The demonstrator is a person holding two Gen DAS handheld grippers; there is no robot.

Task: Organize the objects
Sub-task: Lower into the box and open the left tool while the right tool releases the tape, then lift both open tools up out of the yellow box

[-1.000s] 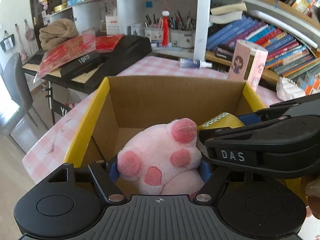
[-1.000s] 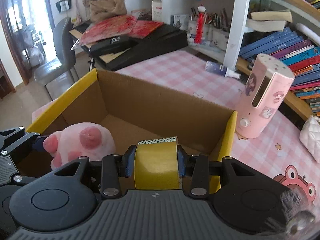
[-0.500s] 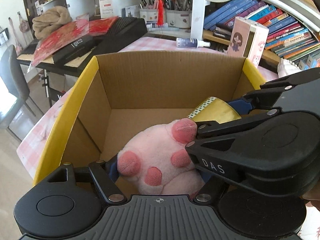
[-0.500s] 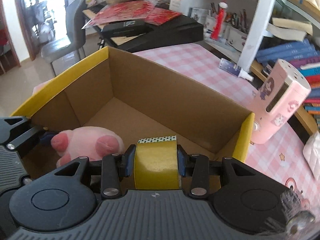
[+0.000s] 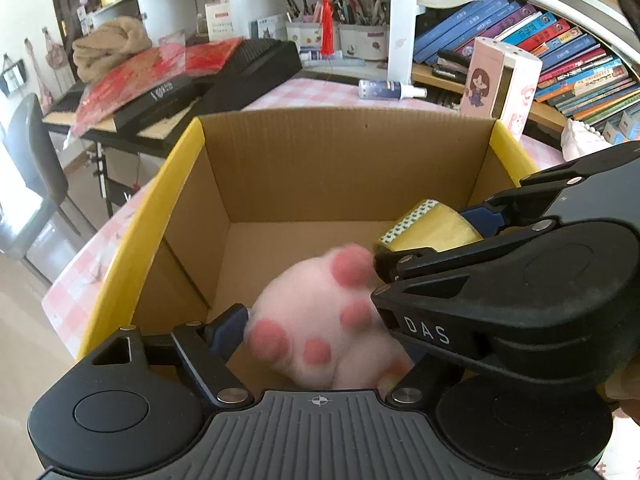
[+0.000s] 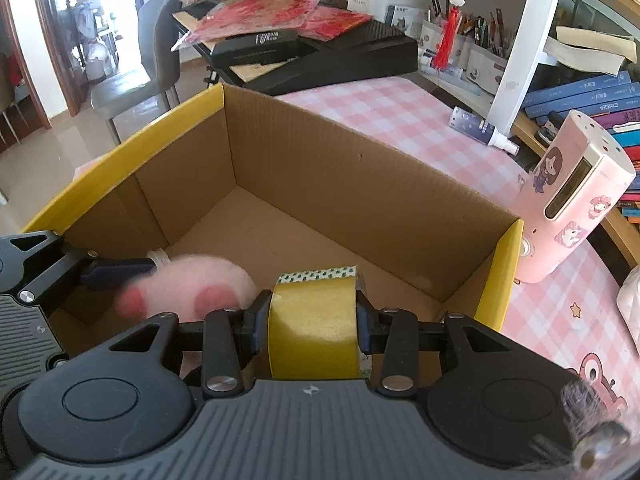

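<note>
The plush (image 5: 320, 320) is smeared with motion blur in both views, and its lower part sinks behind the left tongs' (image 5: 320, 344) body. The right tongs (image 5: 520, 300) cover the left tongs' right finger, so contact there cannot be judged as the jaws open. The tape (image 6: 312, 328) hides its own lower half behind the right tongs' body. Book spines (image 5: 560, 52) are too small to read.
</note>
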